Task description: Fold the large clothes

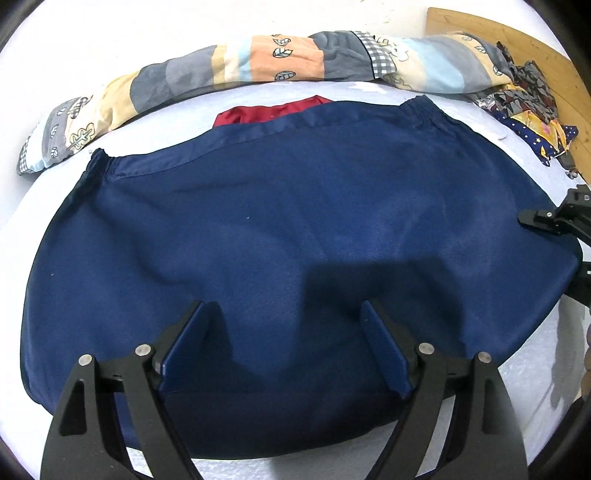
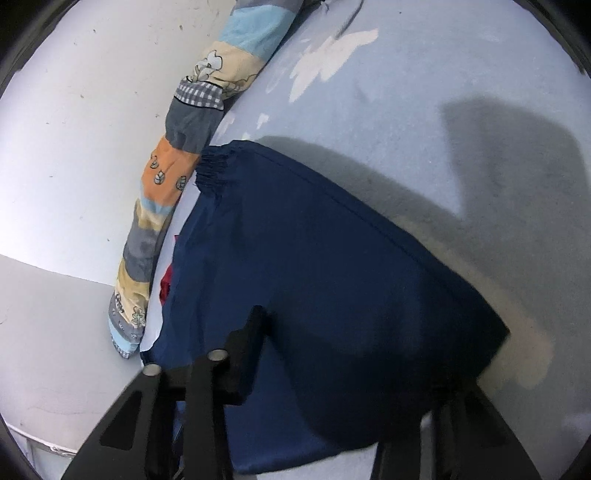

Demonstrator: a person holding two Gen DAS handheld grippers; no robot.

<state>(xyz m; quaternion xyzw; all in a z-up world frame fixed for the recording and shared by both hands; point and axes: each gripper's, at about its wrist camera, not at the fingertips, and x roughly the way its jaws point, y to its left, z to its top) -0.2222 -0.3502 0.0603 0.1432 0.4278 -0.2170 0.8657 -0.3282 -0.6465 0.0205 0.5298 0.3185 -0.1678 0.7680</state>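
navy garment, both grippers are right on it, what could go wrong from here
1. The red cloth pokes out from under the navy garment at its far edge; a fold could drag it along.
2. The left gripper stands wide open over smooth fabric, so closing may pinch only the top layer.
3. The patchwork quilt roll lies close beside the waistband, which may snag.

A bedroom in a home, it seems. A pale blue bed sheet lies against a white wall, with a rolled patchwork quilt along it. A wooden headboard stands at one end.
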